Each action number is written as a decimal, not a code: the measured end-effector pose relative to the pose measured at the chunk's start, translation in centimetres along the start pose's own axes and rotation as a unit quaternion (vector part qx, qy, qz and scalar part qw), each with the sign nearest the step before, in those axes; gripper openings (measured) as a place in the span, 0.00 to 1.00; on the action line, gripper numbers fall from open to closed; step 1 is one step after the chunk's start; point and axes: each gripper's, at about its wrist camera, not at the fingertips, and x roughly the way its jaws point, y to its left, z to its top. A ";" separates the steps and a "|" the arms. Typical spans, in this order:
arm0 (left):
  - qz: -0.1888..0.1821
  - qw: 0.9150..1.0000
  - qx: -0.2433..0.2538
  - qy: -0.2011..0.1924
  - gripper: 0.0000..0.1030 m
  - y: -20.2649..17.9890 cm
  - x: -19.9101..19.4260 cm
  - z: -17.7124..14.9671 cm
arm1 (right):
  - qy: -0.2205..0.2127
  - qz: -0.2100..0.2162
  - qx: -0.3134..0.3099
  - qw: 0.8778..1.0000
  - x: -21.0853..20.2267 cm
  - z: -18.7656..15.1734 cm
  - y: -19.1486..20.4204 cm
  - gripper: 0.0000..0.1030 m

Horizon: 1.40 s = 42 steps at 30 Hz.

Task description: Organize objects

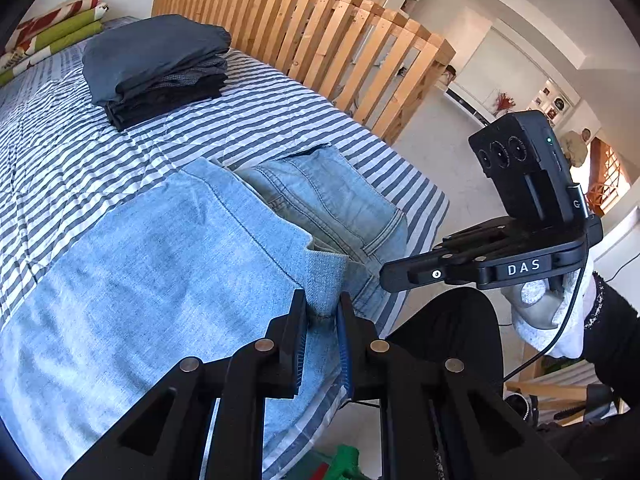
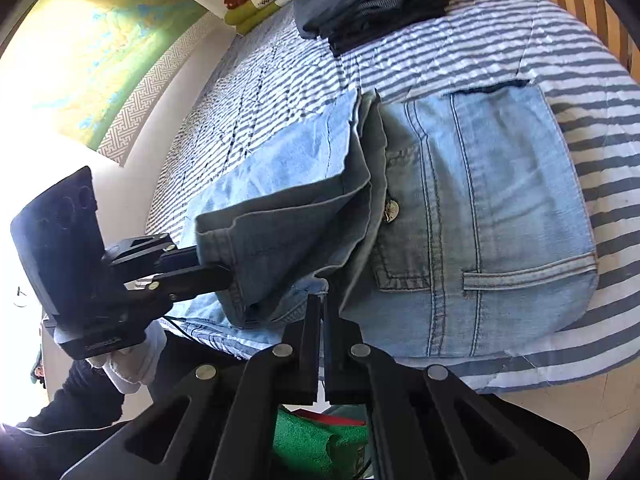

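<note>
Jeans (image 2: 500,208) mid-fold on bed (image 1: 280,92); both grippers clamped on denim.
Left gripper (image 1: 322,308) and right gripper (image 2: 322,304) pinching thin edges; cloth may slip, spoiling fold.

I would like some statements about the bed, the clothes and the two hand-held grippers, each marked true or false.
1. The left hand-held gripper pinches a corner of the light blue jeans. True.
2. The right hand-held gripper stands wide open. False: its jaws are shut, at the edge of the jeans.
3. A stack of folded dark clothes lies on the striped bedcover. True.
4. The jeans lie on top of that stack. False: they lie apart from it, nearer the bed's edge.
5. The rail beside the bed is metal. False: it is made of wooden slats.
</note>
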 end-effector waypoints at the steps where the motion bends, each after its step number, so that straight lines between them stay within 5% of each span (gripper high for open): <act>1: -0.003 1.000 -0.002 -0.001 0.14 -0.1 0.0 0.1 | -0.002 -0.002 -0.005 1.000 -0.5 -0.1 0.4 0.01; 4: -0.015 1.000 -0.014 0.001 0.14 -0.7 0.9 0.1 | 0.003 -0.027 -0.027 0.999 -1.4 -0.8 0.8 0.00; 8: -0.011 0.998 0.010 0.067 0.15 -2.1 5.9 -1.4 | 0.034 -0.044 -0.018 0.998 -1.0 -1.1 -0.4 0.00; 11: -0.025 0.997 0.011 0.078 0.21 -2.0 6.1 -2.5 | 0.027 -0.052 -0.009 0.998 -1.5 -0.7 -1.5 0.03; 12: -0.018 0.997 0.014 0.074 0.22 -1.8 5.7 -2.8 | 0.025 -0.049 -0.008 0.998 -1.4 -0.5 -1.8 0.06; 15: 0.002 0.998 0.024 0.062 0.22 -1.4 3.8 -3.7 | 0.023 -0.032 -0.004 0.999 -0.5 0.5 -2.7 0.45; 16: 0.010 0.998 0.027 0.058 0.22 -1.2 3.1 -3.9 | 0.022 -0.027 0.000 0.999 0.0 0.8 -3.0 0.47; 20: 0.059 0.996 0.025 0.068 0.22 0.7 2.5 -5.1 | 0.039 0.002 0.032 0.999 2.3 1.4 -4.5 0.47; 26: 0.084 0.993 -0.008 0.088 0.22 4.3 3.0 -7.2 | 0.062 0.003 0.034 0.997 4.5 1.2 -4.7 0.47; 28: 0.087 0.992 -0.017 0.085 0.22 5.2 2.7 -7.3 | 0.061 0.000 0.038 0.997 4.5 1.1 -4.4 0.27; 31: 0.091 0.993 -0.029 0.069 0.22 6.1 1.3 -7.6 | 0.055 -0.022 0.031 0.998 4.2 1.0 -3.0 0.11; 37: 0.105 0.993 -0.043 0.027 0.22 7.4 -3.5 -7.7 | 0.013 -0.033 0.003 0.999 0.1 0.4 1.2 0.09; 42: 0.137 0.987 -0.085 0.011 0.22 10.7 -7.1 -9.5 | 0.072 -0.079 0.022 0.994 2.8 -0.8 -1.0 0.13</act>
